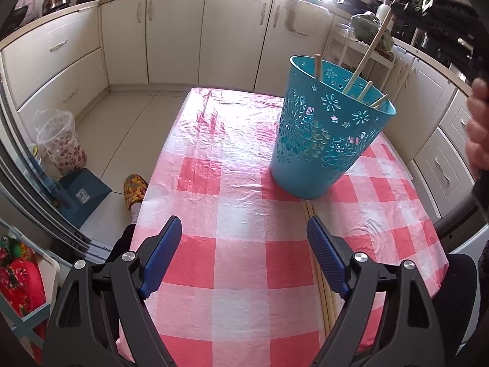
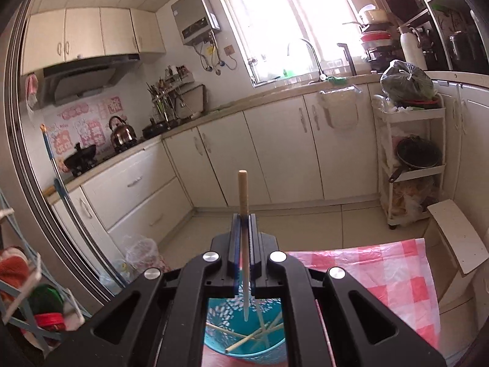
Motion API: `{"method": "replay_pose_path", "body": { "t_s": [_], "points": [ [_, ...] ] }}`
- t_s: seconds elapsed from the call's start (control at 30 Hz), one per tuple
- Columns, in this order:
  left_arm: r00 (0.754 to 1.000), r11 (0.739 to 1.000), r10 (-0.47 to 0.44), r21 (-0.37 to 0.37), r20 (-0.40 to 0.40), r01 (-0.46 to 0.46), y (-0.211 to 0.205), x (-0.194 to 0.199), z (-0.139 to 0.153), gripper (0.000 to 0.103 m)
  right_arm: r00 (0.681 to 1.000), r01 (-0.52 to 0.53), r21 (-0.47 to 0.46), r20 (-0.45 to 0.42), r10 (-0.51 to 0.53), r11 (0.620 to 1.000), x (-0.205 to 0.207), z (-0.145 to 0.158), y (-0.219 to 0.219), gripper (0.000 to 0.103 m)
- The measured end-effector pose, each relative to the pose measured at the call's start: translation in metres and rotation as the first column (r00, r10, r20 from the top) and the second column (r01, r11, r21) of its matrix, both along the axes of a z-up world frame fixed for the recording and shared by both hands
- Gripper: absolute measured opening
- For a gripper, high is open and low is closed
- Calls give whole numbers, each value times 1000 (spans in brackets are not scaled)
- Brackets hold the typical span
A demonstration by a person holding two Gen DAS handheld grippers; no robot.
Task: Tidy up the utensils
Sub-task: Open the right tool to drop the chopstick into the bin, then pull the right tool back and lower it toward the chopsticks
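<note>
Right wrist view: right claw (image 2: 244, 223) grips 1 chopstick (image 2: 243, 192) above basket (image 2: 220, 336).

We see a turquoise plastic basket (image 1: 324, 140), smooth and slightly glossy, its wall pierced with flower cut-outs. The chopsticks (image 1: 365, 58) in it look like pale, matt bare wood. A thin, crinkled plastic cloth (image 1: 232, 183) in pink and white checks covers the worktop and catches the light. The left gripper (image 1: 244, 241) is matt black plastic with ribbed blue pads (image 1: 162, 253) and shiny metal pins.
</note>
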State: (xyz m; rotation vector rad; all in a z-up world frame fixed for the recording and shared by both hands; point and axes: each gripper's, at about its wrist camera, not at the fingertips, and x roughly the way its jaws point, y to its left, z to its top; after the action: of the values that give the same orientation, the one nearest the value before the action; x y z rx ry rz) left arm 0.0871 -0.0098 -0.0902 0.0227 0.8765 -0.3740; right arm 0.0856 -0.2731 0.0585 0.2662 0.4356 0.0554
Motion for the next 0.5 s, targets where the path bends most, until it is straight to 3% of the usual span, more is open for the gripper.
{"method": "replay_pose_path", "body": {
  "t_s": [0.2,0.3,0.33,0.5],
  "points": [
    [1000,1000,6,7,-3,-6,1,-3,1,81,987,-13,23,-157,16,1000,16,-48,2,6],
    [1000,1000,7,11,-2,-7,1,-5,2,81,988,-10,21,-153,13,1000,8,-50,2,16],
    [1000,1000,7,12,0,-7,1,-6,3,81,989,-4,17,-145,7,1000,4,-49,2,25],
    [1000,1000,4,18,18,-4,-2,-13,9,82,993,32,21,-114,-29,999,-24,-46,-2,30]
  ]
}}
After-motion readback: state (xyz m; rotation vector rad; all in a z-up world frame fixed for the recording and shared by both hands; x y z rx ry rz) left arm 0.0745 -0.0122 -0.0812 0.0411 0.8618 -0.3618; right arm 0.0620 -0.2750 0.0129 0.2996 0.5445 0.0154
